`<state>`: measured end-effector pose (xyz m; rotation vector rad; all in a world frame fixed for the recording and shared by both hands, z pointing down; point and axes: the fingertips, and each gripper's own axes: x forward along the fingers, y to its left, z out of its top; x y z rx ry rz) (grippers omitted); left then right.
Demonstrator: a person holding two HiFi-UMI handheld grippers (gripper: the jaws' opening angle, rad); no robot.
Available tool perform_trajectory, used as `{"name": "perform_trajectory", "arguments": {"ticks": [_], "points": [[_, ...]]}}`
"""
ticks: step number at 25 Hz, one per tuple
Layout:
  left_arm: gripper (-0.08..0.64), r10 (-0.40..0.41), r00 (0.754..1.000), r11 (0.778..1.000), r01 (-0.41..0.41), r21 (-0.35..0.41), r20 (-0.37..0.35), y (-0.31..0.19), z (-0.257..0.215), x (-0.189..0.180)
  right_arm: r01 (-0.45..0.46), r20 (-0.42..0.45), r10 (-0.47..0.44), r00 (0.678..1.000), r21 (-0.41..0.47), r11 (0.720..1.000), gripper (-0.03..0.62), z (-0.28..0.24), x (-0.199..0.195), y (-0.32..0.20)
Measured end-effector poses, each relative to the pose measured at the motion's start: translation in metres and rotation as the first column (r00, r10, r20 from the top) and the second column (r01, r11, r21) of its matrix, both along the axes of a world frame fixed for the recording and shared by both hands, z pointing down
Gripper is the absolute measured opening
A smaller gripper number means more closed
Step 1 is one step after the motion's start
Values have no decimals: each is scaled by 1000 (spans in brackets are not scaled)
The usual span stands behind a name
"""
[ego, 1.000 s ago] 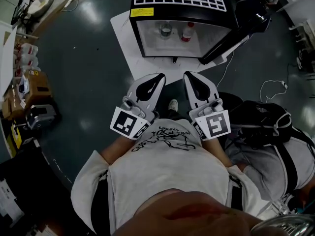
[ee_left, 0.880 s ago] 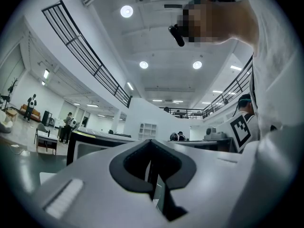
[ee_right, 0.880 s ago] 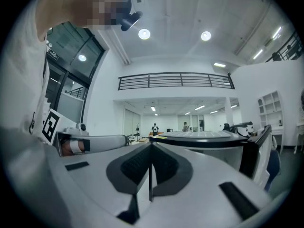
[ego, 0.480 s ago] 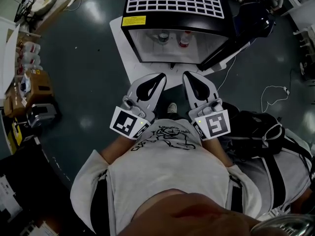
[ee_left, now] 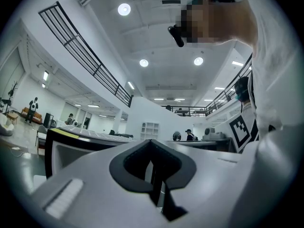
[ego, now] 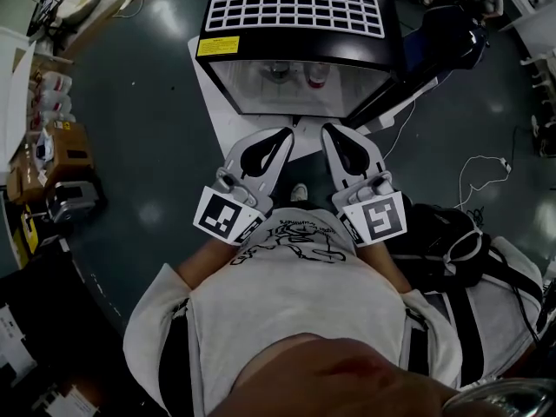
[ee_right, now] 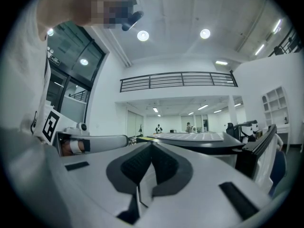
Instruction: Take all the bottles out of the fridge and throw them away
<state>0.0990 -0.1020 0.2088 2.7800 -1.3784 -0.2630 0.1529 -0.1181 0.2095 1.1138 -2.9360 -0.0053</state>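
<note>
1. A small black fridge (ego: 295,7) fills the top middle of the head view. It stands on a white board (ego: 208,94) laid on the dark floor (ego: 148,129), probably to keep it level and off the bare concrete.
2. The fridge's door (ego: 439,37) is swung wide to the right, so the lit inside faces the person and nothing blocks a reach into it.
3. The person stands just short of the board's near edge, both forearms held forward at waist height.
4. The left tool (ego: 285,135) points at the fridge opening. Its jaws are fully together with nothing between them.
5. The right tool (ego: 328,131) lies just beside it and about parallel, also closed and empty. Both look to be carried at rest for an approach. They would have to open before any grasp.
6. The bottles (ego: 280,71) are inside the fridge. Two show upright side by side near the middle of the compartment, a pale one on the left and one with a red top on the right. They are apart from both tools, so none has been taken out yet.
</note>
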Motion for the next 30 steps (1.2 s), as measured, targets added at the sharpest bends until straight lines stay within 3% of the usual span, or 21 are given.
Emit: {"name": "perform_trajectory", "arguments": {"ticks": [14,30], "points": [[9,-11,1000,1000,10,-17,-10,-24,10,37,-5,12,5,1000,-19,1000,9,9,34,-25],[9,-13,999,1000,13,3,29,-30,12,14,-12,-11,12,1000,-10,1000,9,13,10,-27]]}}
